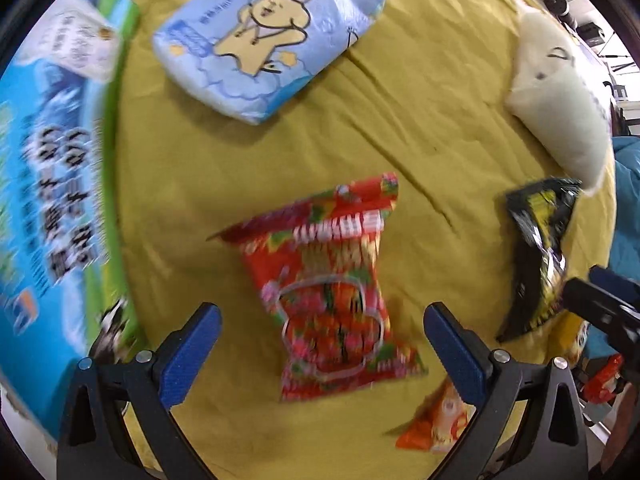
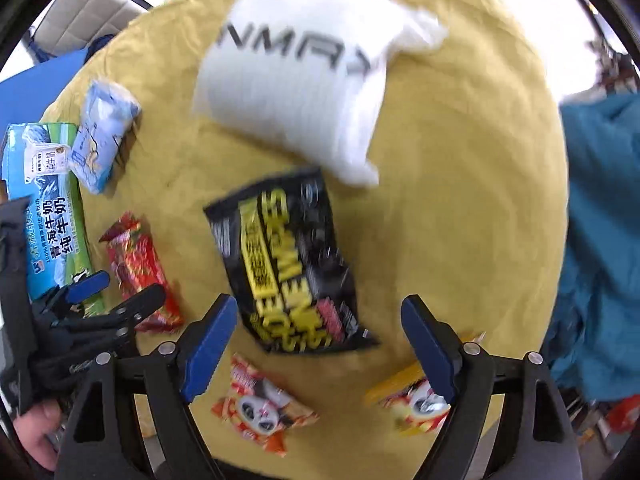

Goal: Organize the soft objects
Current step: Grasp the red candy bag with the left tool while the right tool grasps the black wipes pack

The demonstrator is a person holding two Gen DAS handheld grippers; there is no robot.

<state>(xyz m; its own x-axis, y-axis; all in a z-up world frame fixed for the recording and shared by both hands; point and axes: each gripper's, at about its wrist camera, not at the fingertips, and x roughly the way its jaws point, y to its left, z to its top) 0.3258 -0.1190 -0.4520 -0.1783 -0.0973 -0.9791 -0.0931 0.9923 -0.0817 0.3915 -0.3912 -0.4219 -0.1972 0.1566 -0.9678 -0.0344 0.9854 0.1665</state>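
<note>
A red snack bag (image 1: 332, 284) lies on the yellow cloth (image 1: 420, 120), right between the fingers of my open, empty left gripper (image 1: 322, 312). It also shows in the right wrist view (image 2: 138, 272). A black and yellow snack bag (image 2: 288, 264) lies ahead of and between the fingers of my open, empty right gripper (image 2: 320, 312); it shows at the right in the left wrist view (image 1: 540, 252). A white pillow (image 2: 308, 76) lies beyond it. A blue tissue pack (image 1: 268, 36) lies at the far side.
A blue and green milk carton box (image 1: 52, 168) stands along the cloth's left edge. An orange panda snack bag (image 2: 260, 408) and a yellow one (image 2: 412, 400) lie near the front edge. Teal fabric (image 2: 600, 240) hangs at the right.
</note>
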